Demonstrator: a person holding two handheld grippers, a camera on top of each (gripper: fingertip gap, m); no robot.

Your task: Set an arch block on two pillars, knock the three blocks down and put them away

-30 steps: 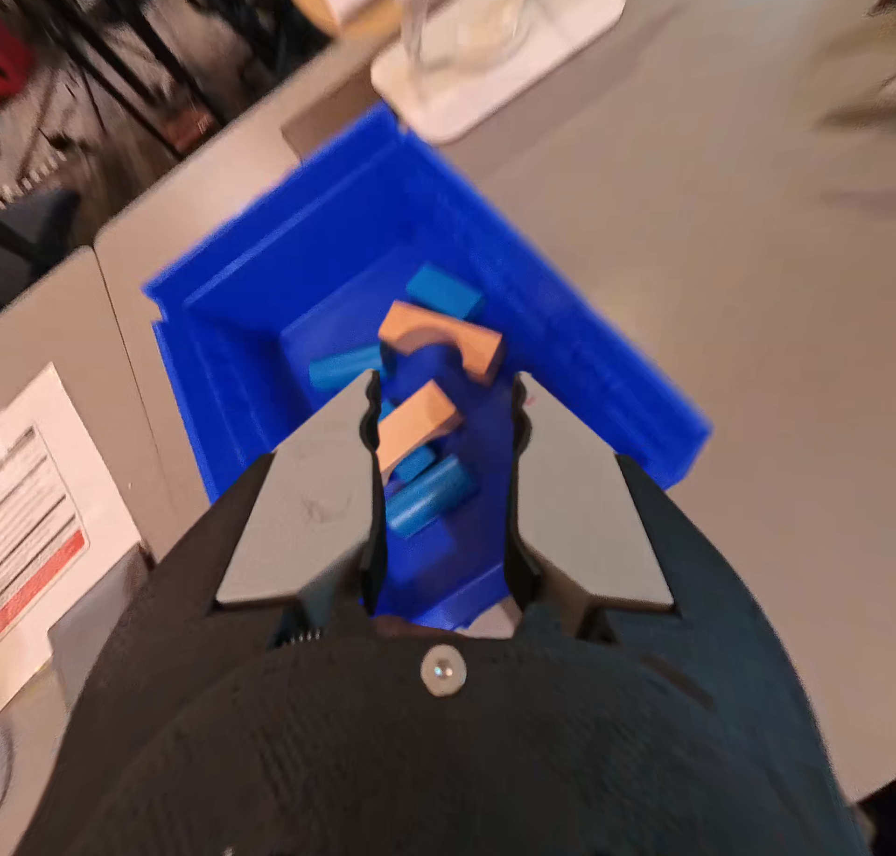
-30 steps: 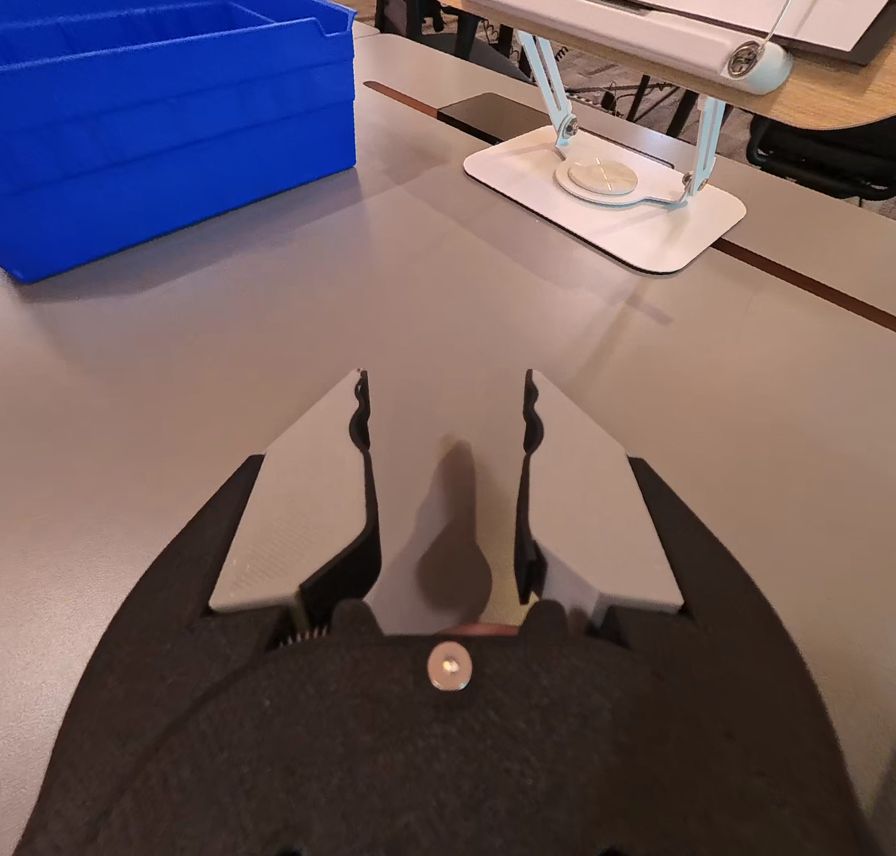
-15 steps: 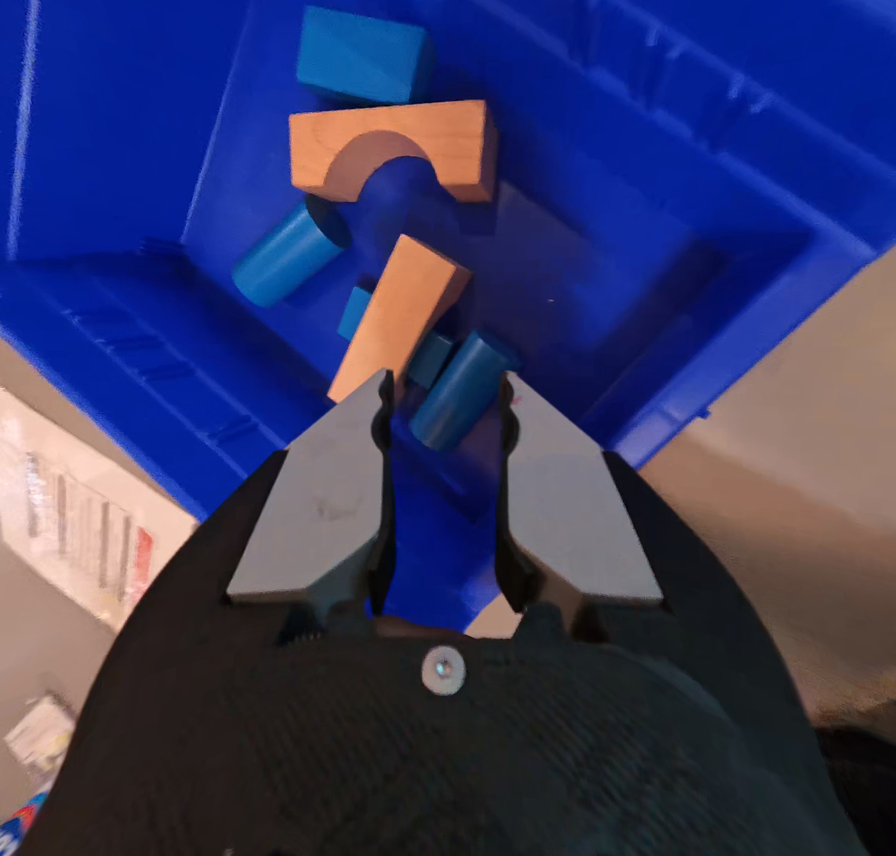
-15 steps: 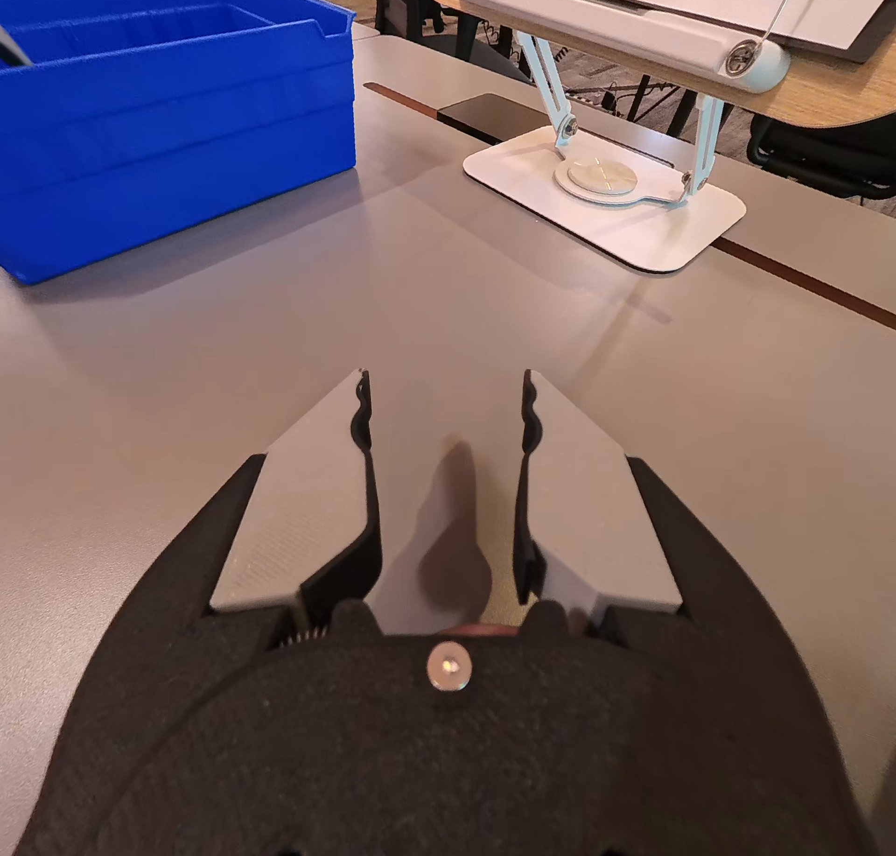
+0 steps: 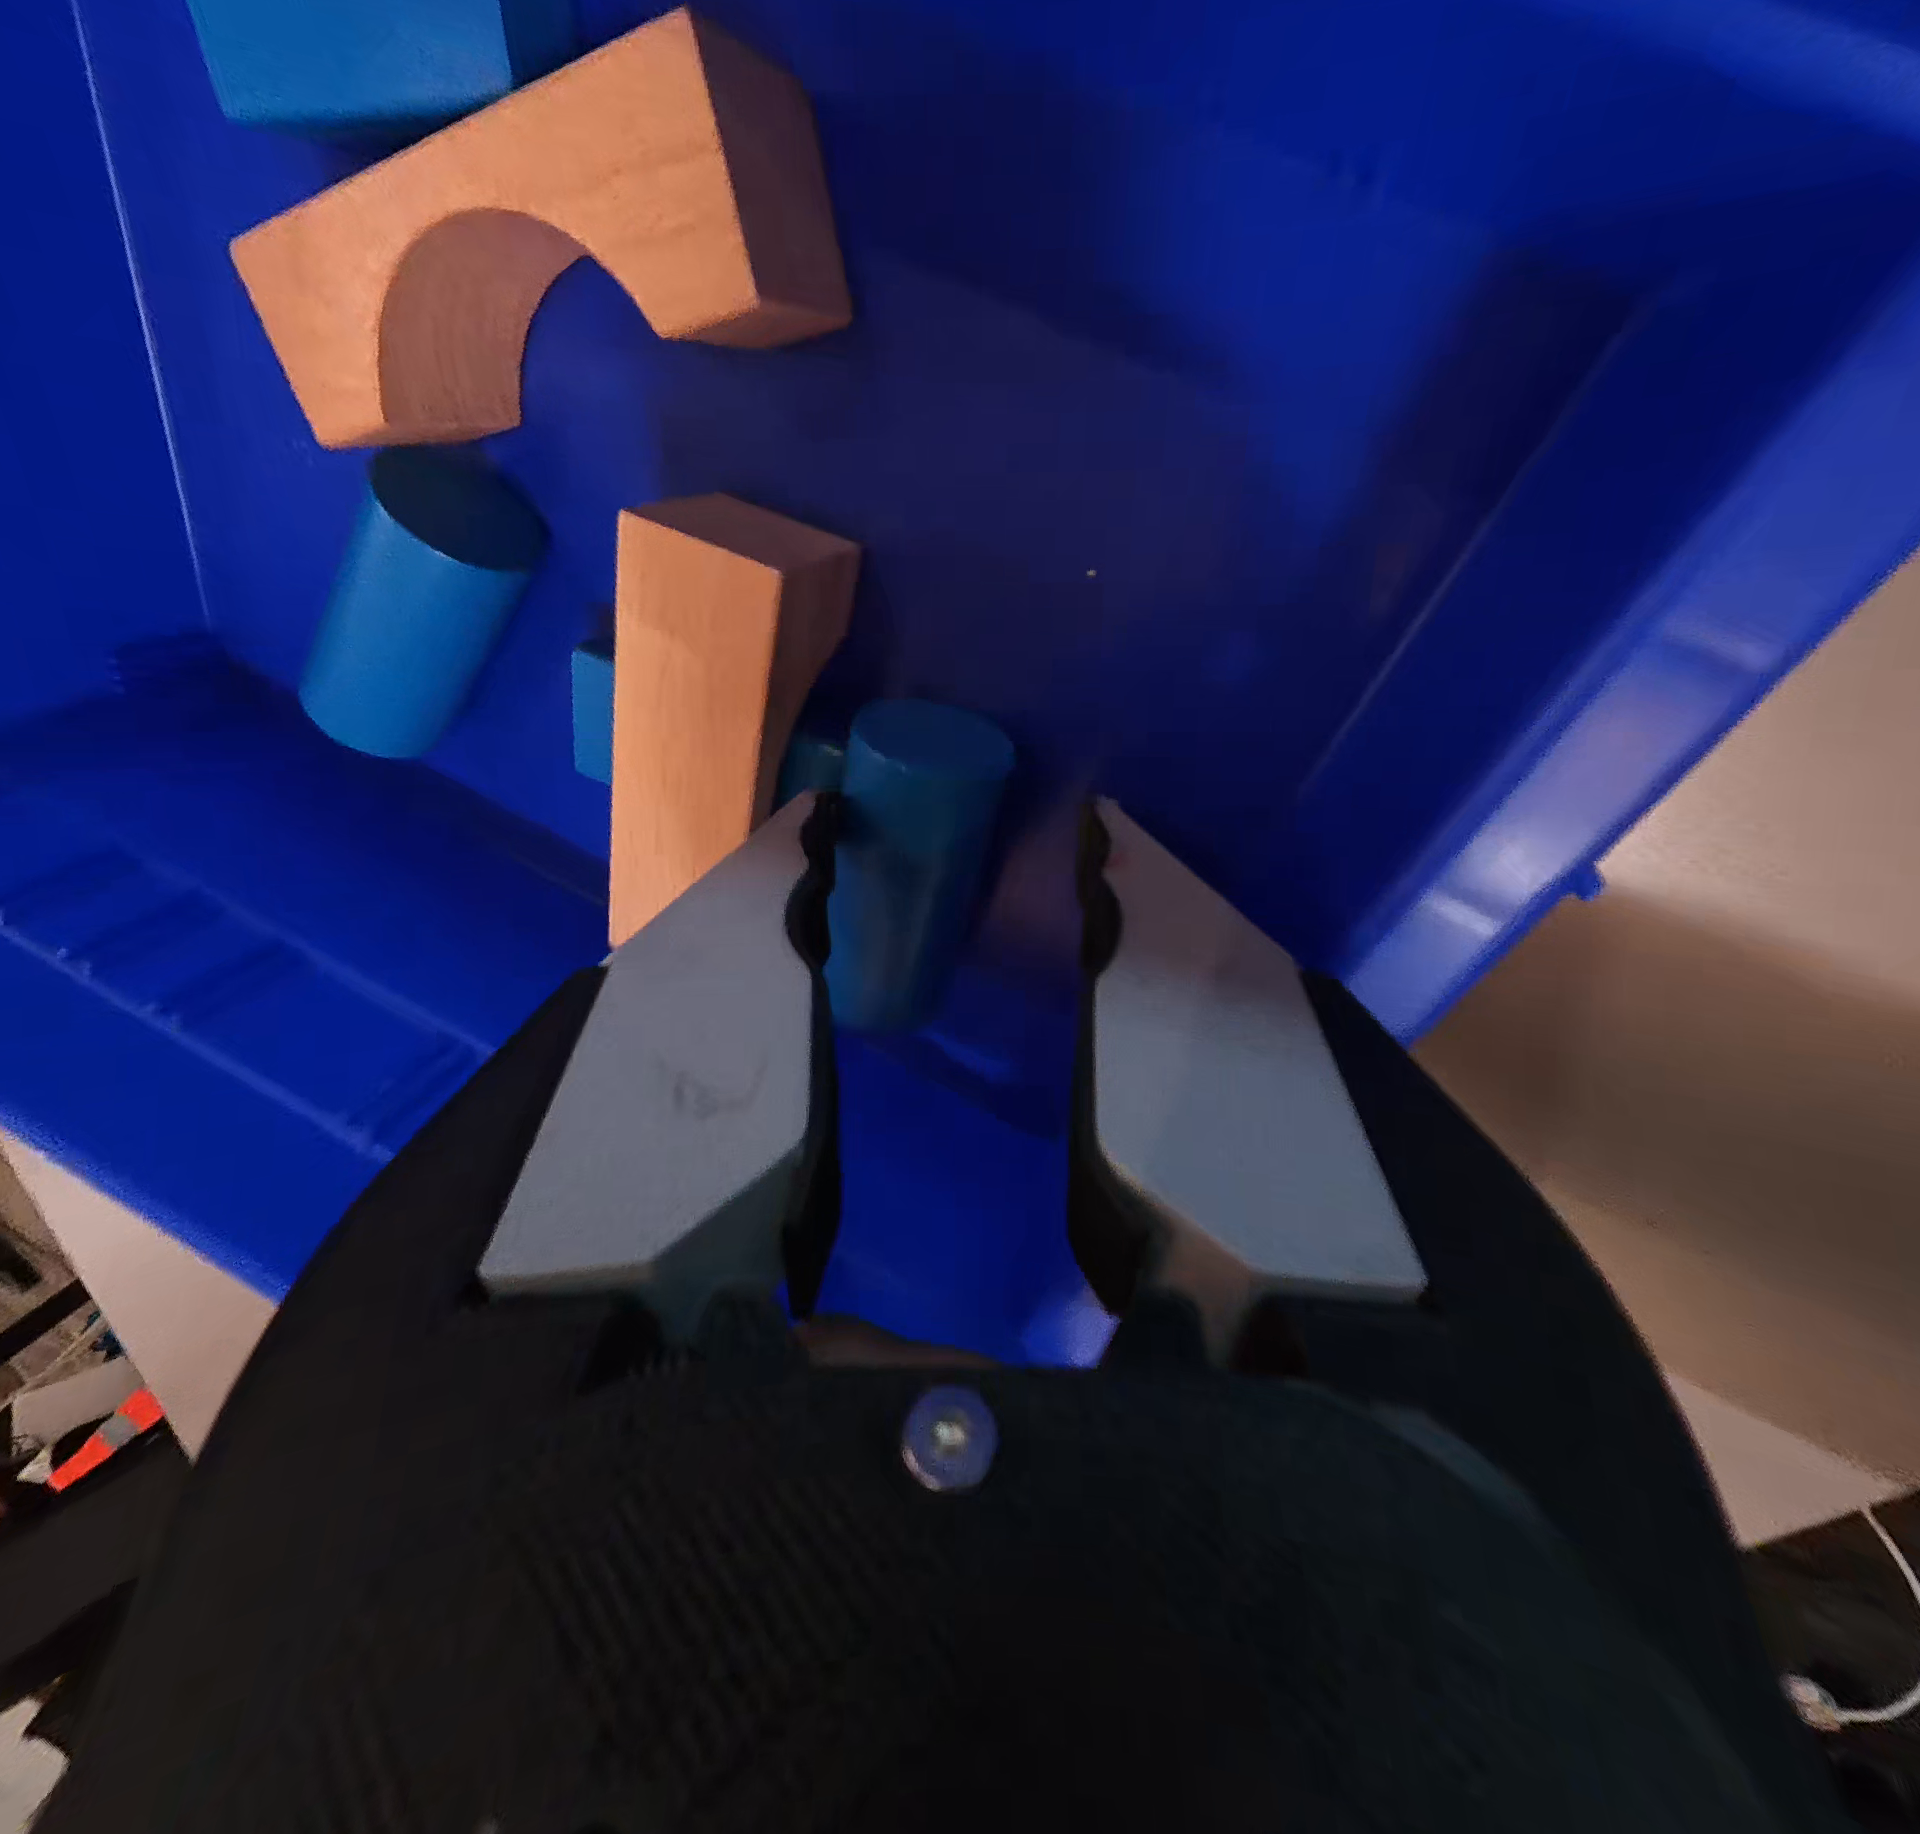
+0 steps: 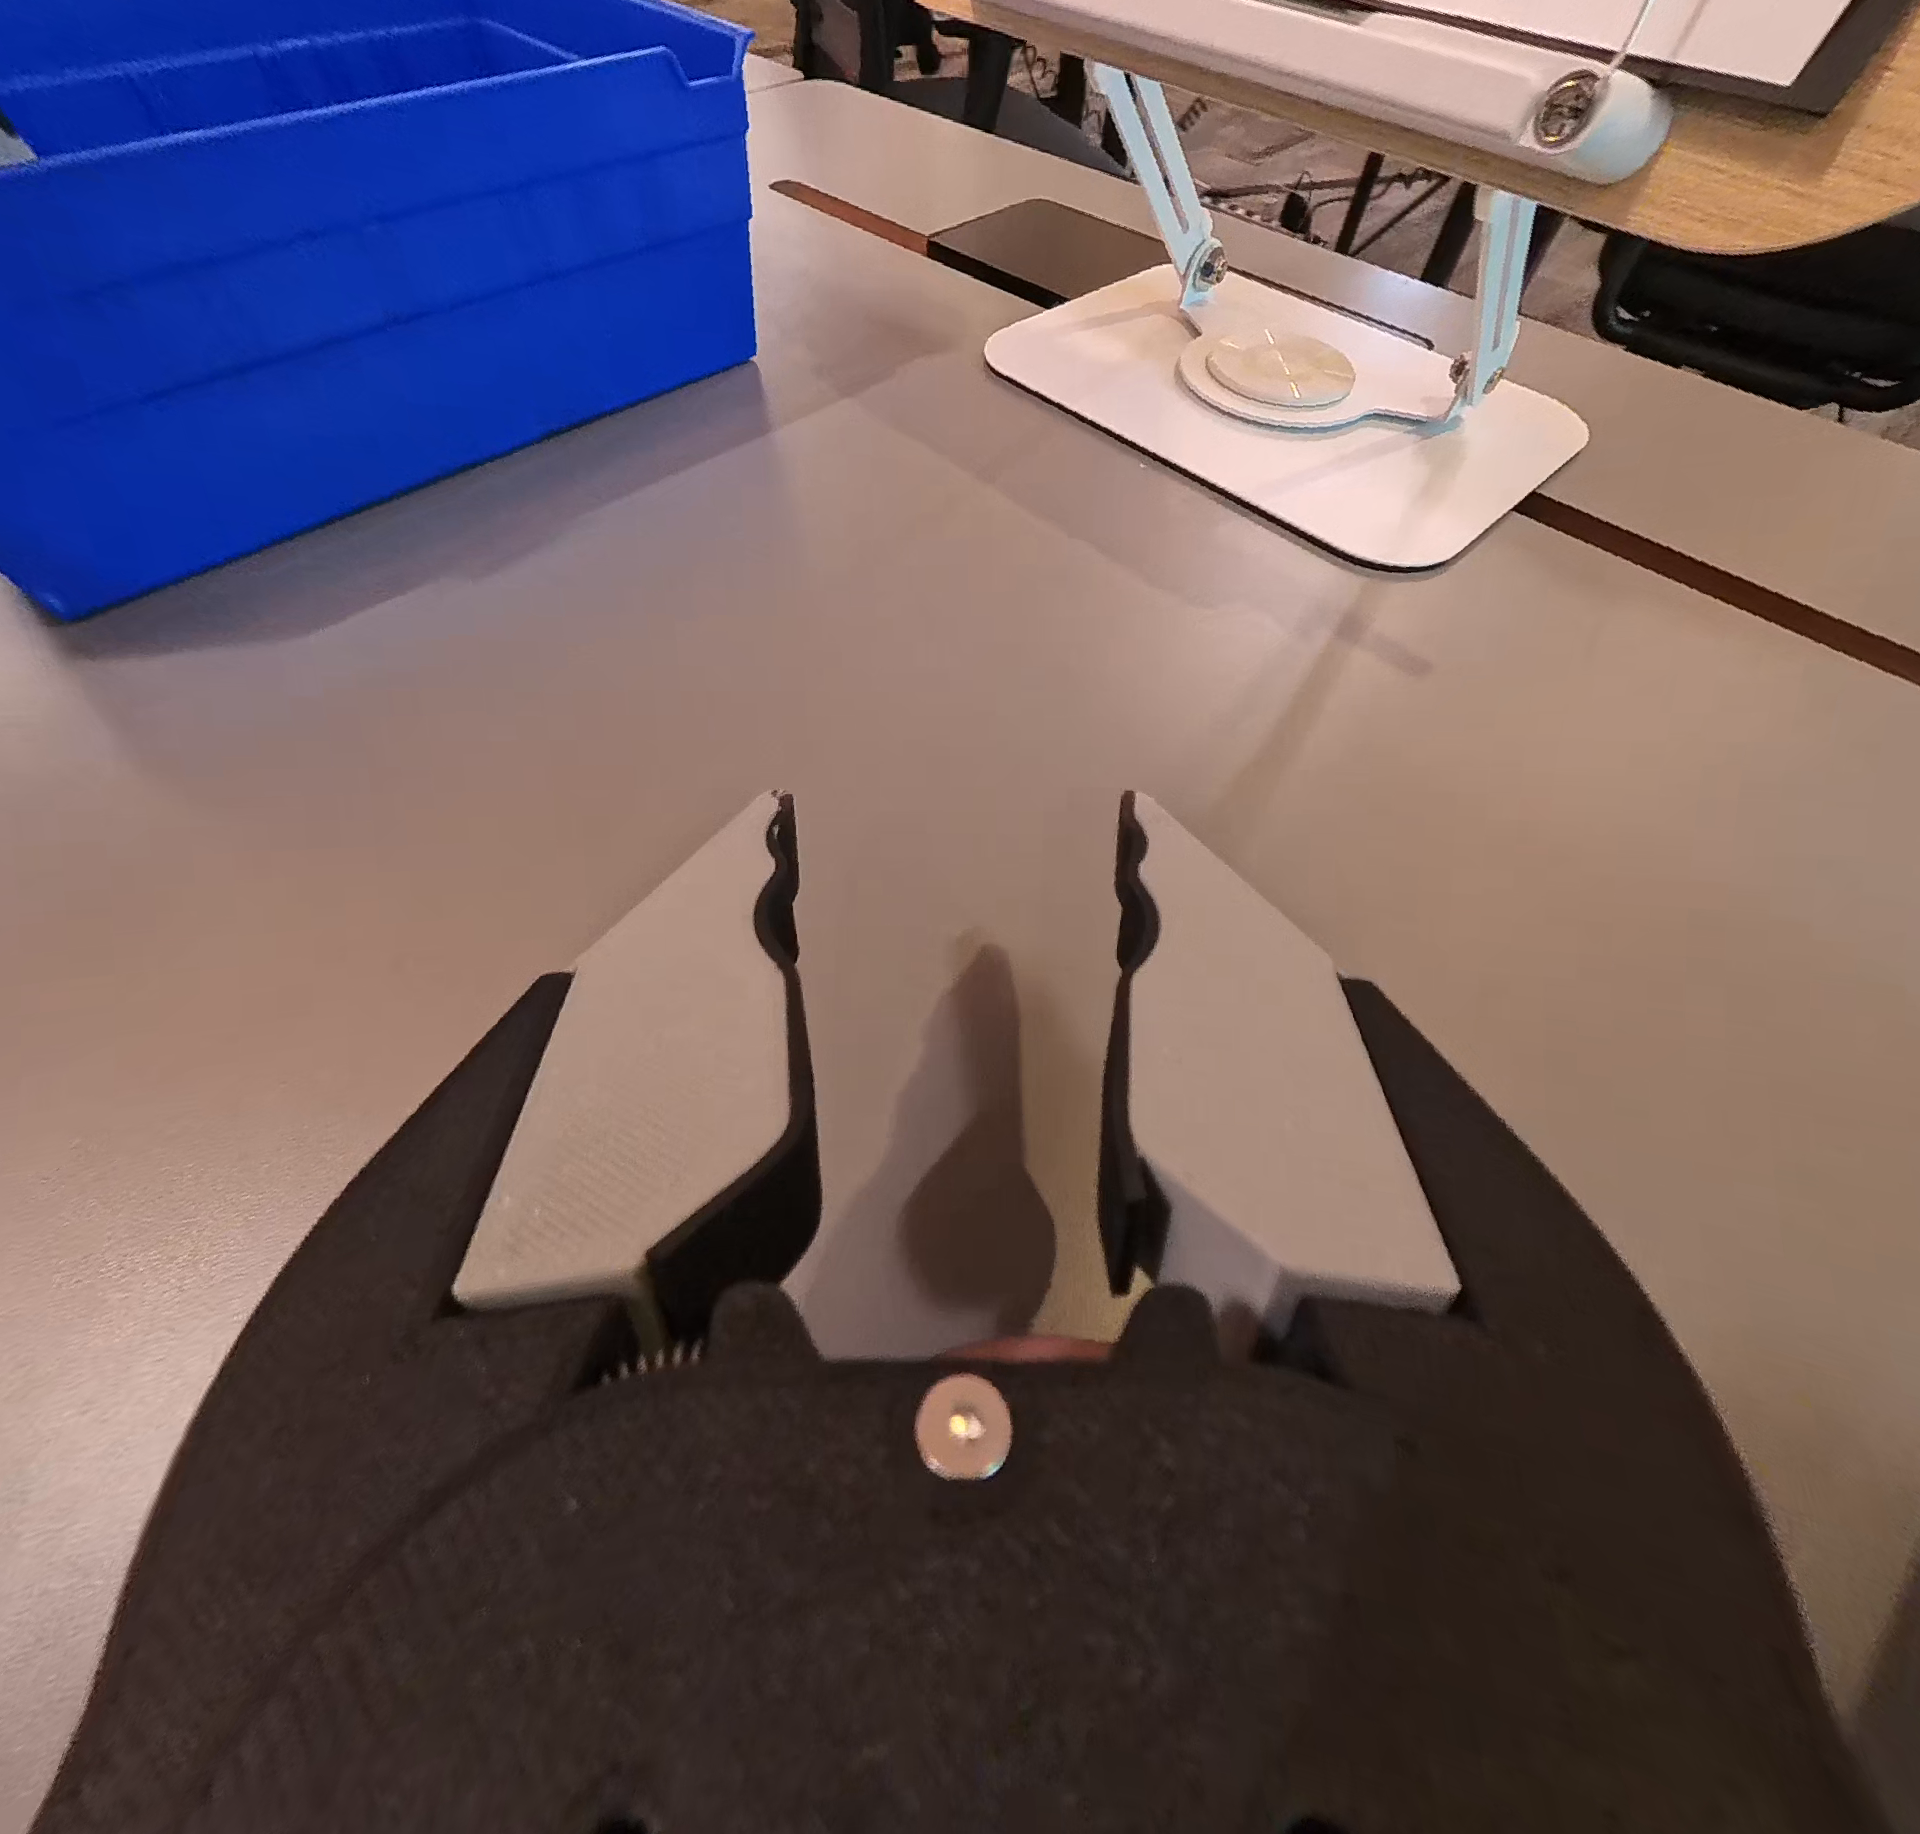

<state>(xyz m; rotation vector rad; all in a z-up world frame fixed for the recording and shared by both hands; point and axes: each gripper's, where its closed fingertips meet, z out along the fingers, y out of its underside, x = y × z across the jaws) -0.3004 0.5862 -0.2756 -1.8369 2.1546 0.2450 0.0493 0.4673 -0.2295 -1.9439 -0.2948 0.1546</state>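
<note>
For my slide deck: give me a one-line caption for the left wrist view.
Open left gripper reaches into the blue bin around a blue cylinder, beside a wooden arch block.

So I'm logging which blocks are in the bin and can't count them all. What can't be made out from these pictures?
- Left wrist view: a small blue block is mostly hidden behind the tilted wooden block.
- Left wrist view: the blue block at the top is cut off by the edge.
- Left wrist view: the left gripper covers the near end of a blue cylinder.
- Right wrist view: the blue bin wall hides its contents.
</note>
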